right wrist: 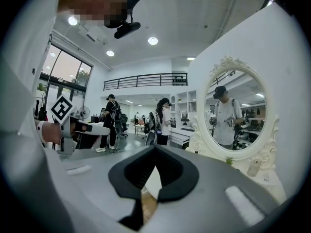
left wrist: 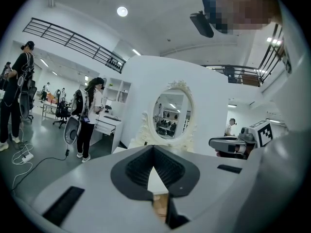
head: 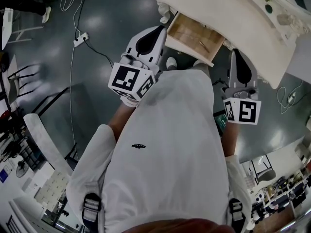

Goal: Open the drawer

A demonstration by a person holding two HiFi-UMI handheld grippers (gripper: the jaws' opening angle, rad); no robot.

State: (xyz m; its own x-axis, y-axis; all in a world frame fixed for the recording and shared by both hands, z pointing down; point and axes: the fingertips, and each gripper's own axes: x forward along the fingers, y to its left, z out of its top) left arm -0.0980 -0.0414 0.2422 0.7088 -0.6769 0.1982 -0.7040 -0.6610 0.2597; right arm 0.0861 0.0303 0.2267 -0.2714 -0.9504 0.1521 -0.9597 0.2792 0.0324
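Head view: drawer stands pulled out of dressing table, wood bottom showing. My left gripper near its left corner, right gripper off its right side; both pinched closed, empty. Risks, my guess: stray nudge shoves drawer back in; further pull drops it off runners.

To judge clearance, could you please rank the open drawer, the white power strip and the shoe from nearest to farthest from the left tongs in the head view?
1. Open drawer, just right of the left tongs.
2. White power strip, on the floor to the left.
3. Shoe, farther left, near the top corner.
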